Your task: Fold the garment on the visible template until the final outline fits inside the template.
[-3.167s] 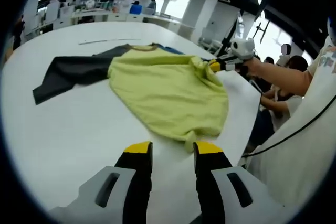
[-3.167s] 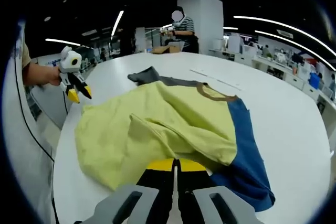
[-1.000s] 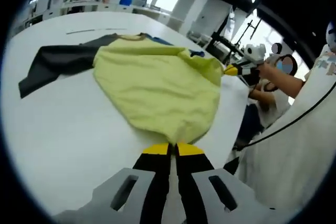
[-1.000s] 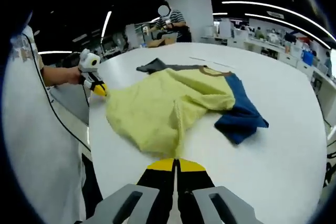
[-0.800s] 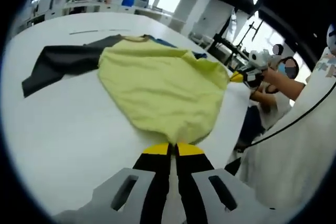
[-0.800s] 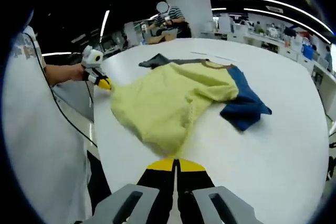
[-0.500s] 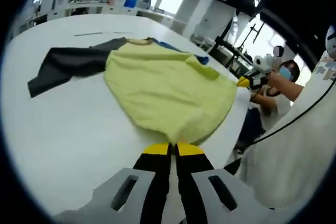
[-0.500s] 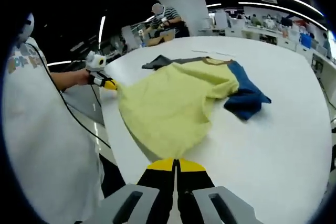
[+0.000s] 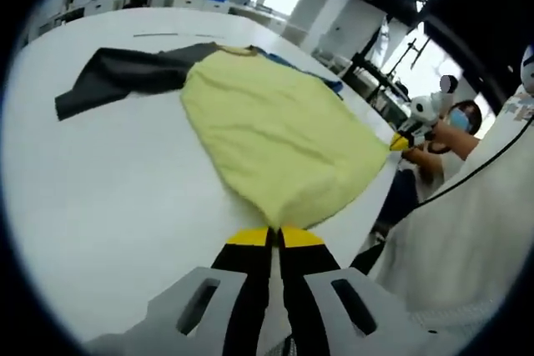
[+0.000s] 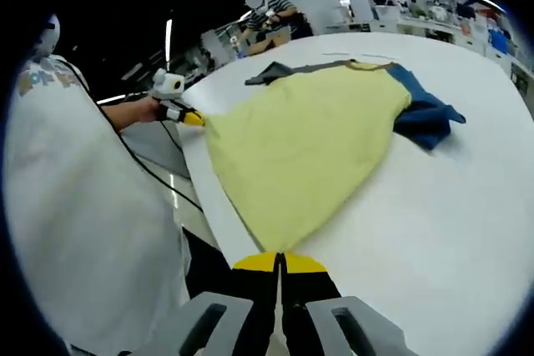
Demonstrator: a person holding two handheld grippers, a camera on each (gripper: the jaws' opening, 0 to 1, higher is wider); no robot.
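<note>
A garment with a yellow-green body (image 9: pixel 275 131), a dark grey sleeve (image 9: pixel 117 81) and a blue sleeve (image 10: pixel 427 114) lies spread on the white table (image 9: pixel 100 206). My left gripper (image 9: pixel 274 235) is shut on one corner of the yellow hem at the table's near edge. My right gripper (image 10: pixel 281 261) is shut on the other hem corner. The hem runs taut between them. In the left gripper view the right gripper (image 9: pixel 400 141) shows at the right, held by a hand. In the right gripper view the left gripper (image 10: pixel 188 117) shows at the left.
The person's white shirt (image 10: pixel 92 206) stands close against the table edge, with a black cable hanging over it. A thin dark line (image 9: pixel 167 35) marks the table beyond the garment. People (image 10: pixel 271 14) and desks are far behind.
The left gripper, open 3.2 s ago, has shut on the hem. Both grippers have drawn the hem toward the table edge, and the crumpled yellow body now lies flat and stretched.
</note>
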